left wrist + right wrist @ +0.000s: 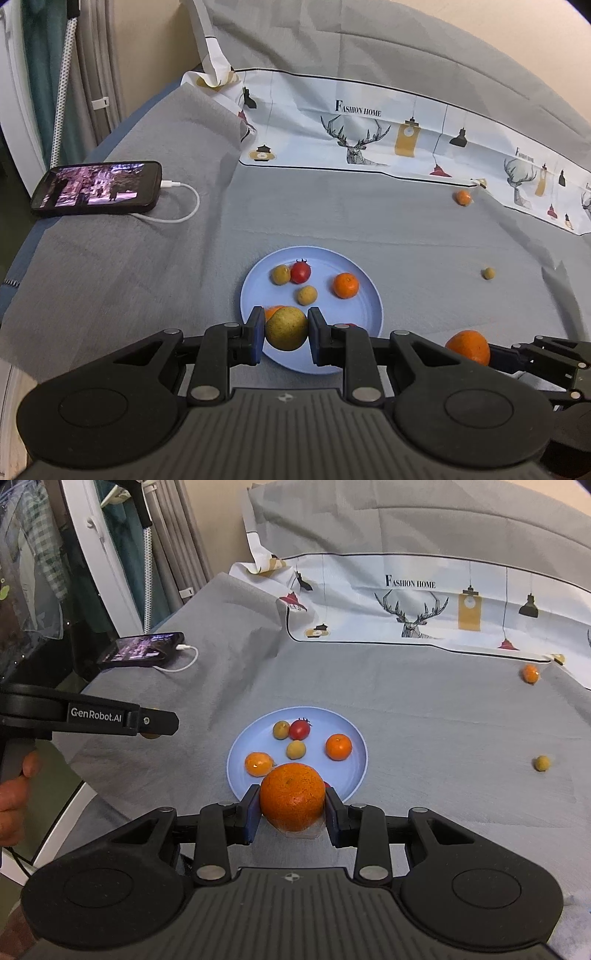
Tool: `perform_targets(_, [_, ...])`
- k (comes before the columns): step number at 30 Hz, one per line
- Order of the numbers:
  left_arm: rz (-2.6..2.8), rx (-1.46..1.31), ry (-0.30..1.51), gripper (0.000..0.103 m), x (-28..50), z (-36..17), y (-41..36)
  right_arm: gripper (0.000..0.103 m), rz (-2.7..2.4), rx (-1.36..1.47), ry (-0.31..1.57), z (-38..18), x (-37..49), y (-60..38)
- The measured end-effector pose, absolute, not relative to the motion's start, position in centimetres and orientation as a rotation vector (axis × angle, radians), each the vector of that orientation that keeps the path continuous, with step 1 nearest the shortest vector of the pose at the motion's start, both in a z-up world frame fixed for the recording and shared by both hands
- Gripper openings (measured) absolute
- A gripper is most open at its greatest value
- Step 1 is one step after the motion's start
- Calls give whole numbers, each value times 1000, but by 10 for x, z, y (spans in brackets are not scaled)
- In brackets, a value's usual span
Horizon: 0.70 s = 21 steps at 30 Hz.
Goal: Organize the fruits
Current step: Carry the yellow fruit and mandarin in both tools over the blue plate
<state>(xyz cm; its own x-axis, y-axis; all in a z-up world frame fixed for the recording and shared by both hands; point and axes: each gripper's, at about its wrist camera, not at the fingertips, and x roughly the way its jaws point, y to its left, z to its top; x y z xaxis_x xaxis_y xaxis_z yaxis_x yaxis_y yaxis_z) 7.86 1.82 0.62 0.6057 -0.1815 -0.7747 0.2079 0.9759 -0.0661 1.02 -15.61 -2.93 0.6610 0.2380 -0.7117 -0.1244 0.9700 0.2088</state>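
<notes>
A light blue plate (364,271) (351,723) lies on the grey cloth. On it rest a red tomato (300,271) (299,729), a small orange (345,285) (338,746), two yellow-green round fruits (307,295) (296,749) and another orange fruit (258,763). My left gripper (286,330) is shut on a yellow-green fruit (286,328) above the plate's near edge. My right gripper (292,805) is shut on a big orange (292,797) (469,346) just before the plate's near rim.
A small orange (463,197) (530,673) and a yellow-green fruit (488,273) (541,763) lie loose on the cloth to the right. A phone (98,187) (142,650) on a white cable rests at the left. A printed cloth (369,129) lines the back. A hand (14,797) grips the left handle.
</notes>
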Motion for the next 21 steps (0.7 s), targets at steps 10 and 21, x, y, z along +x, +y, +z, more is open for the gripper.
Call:
perform_targets(10, [-206,74,957,27,123,-22,11,37,213,146,868,-54,55,-152])
perform_targets(21, [-188,101,1038,27,170,-62,0,37,231,120,917,-89,102,-146])
